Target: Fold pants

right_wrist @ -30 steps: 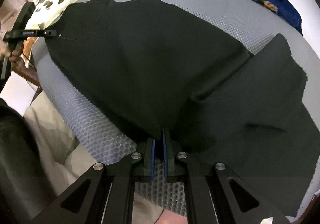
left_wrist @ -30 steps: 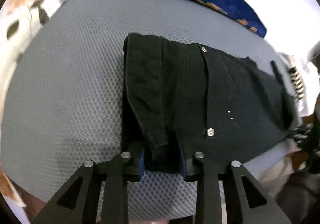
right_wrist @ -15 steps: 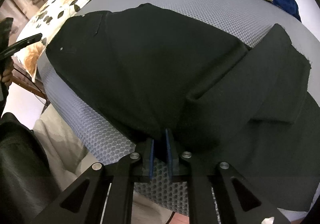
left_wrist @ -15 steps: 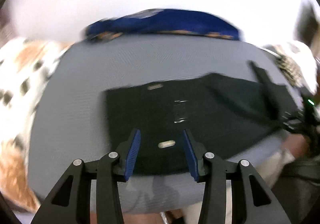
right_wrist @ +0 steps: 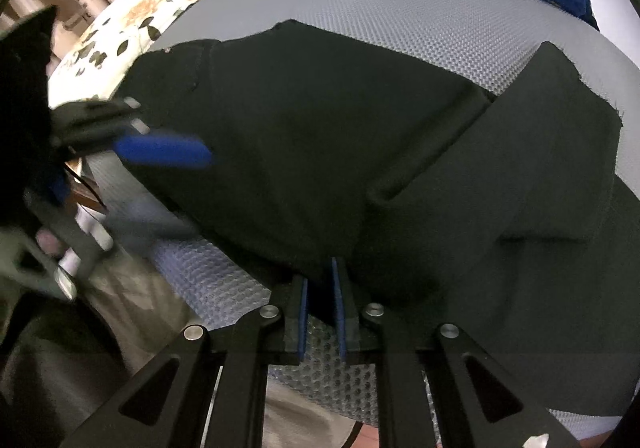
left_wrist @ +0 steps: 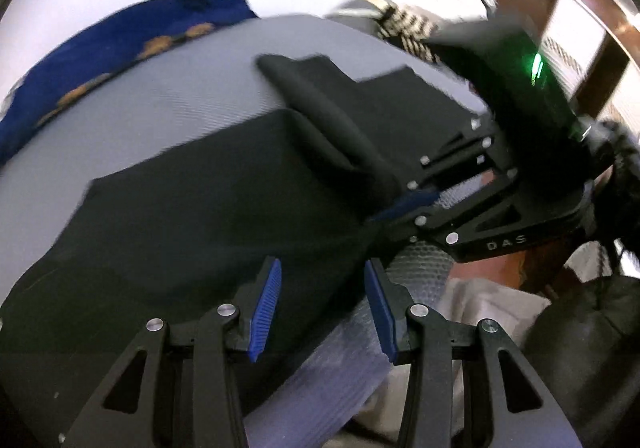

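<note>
Two tools work the black pants (right_wrist: 320, 136): our right tool (right_wrist: 320, 312) pinches their near edge, jaws just easing; our left tool (left_wrist: 322, 306) hangs released above them, nothing between its jaws. Pants lie flat on the grey mesh surface (right_wrist: 400, 16).

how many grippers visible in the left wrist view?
2. The left gripper sits at bottom centre, jaws apart over the black pants. The right gripper is at mid-right, at the pants' near edge. Nothing suggests more hidden.
</note>
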`<state>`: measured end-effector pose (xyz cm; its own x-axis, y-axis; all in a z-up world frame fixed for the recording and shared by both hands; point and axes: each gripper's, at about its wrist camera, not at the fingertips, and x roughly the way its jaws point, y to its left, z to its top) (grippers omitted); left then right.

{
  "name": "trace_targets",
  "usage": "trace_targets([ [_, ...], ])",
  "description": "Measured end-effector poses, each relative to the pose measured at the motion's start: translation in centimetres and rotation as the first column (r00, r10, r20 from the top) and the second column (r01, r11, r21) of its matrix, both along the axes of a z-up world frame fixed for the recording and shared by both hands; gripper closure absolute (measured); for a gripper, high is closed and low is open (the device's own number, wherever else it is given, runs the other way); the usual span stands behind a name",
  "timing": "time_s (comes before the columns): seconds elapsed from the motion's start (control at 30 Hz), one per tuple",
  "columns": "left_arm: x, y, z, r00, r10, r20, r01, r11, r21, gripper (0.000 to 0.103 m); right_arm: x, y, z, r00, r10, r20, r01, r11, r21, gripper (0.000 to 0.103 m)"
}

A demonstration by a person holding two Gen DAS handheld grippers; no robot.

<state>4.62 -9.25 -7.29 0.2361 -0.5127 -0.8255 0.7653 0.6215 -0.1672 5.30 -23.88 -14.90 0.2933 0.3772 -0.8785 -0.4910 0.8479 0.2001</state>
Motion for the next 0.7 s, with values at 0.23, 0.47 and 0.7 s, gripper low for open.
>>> trace_targets([
  [0.23,-0.5,-3.8,-2.8,0.998,-0.051,0.029,0.048,0.995,0.088,0.09,0.3,-0.9,0.3,1.0,-0.009,-0.019,0.01,0.999,0.048,0.089],
  [0.47,-0.1,-3.1,-3.0,1.0,-0.009,-0.009,0.01,0.999,0.053,0.094,1.1,-6.1,4.2,0.994,-0.079,0.074,0.068,0.986,0.15,0.058],
  [0.7,0.3,-2.5,-3.1,0.998,0.033,-0.058,-0.033,0.999,0.011,0.094,8.7,-15.6,4.0,0.922,-0.387,0.022,0.367,0.892,0.265,0.058],
])
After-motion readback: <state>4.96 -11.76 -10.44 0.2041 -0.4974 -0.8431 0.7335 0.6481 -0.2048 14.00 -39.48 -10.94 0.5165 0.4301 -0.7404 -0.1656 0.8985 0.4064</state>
